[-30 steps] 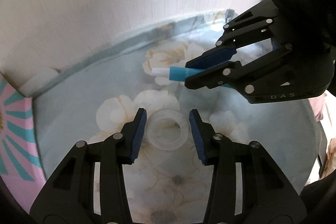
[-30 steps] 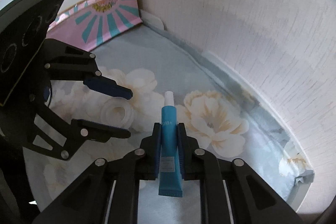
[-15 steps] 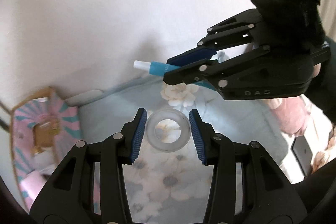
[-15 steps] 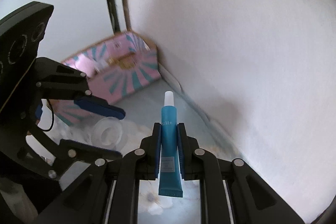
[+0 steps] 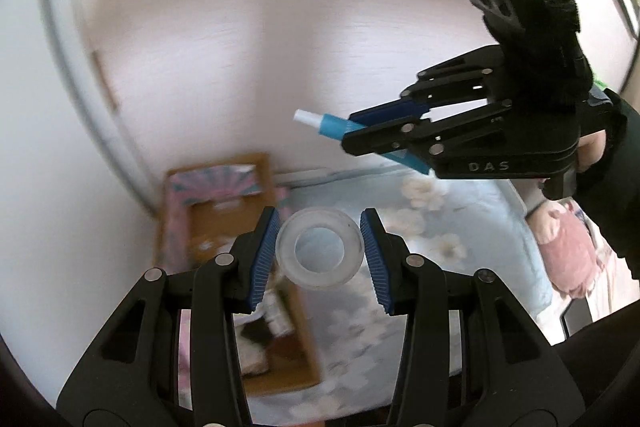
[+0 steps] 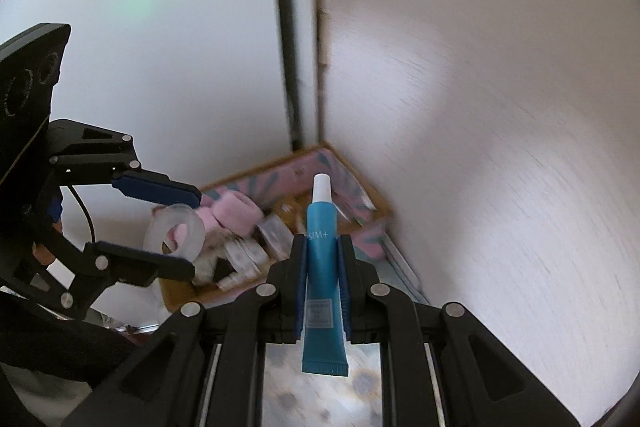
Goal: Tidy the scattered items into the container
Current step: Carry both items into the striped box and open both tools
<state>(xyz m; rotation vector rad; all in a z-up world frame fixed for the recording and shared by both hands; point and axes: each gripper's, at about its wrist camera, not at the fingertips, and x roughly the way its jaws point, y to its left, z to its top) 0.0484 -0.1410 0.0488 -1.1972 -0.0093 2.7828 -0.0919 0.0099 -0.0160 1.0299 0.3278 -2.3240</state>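
Left hand-held gripper [image 5: 320, 251] clamps a clear ring [image 5: 319, 253], right hand-held gripper [image 6: 322, 255] a blue tube [image 6: 322, 267], above the corner box [image 6: 384, 211].

Left gripper [image 5: 320, 255] clamps a clear ring [image 5: 319, 248] between blue-padded fingers [image 5: 262, 259], raised above the box [image 5: 224, 227]. Right gripper [image 5: 352, 131] grips a blue tube [image 5: 336, 127], white cap toward the wall [image 5: 240, 27]. Floral bedsheet [image 5: 472, 227] lies below.

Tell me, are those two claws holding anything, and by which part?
Left gripper clamps a translucent plastic ring by its outer rim. Right gripper pinches a blue white-capped tube around its lower body.
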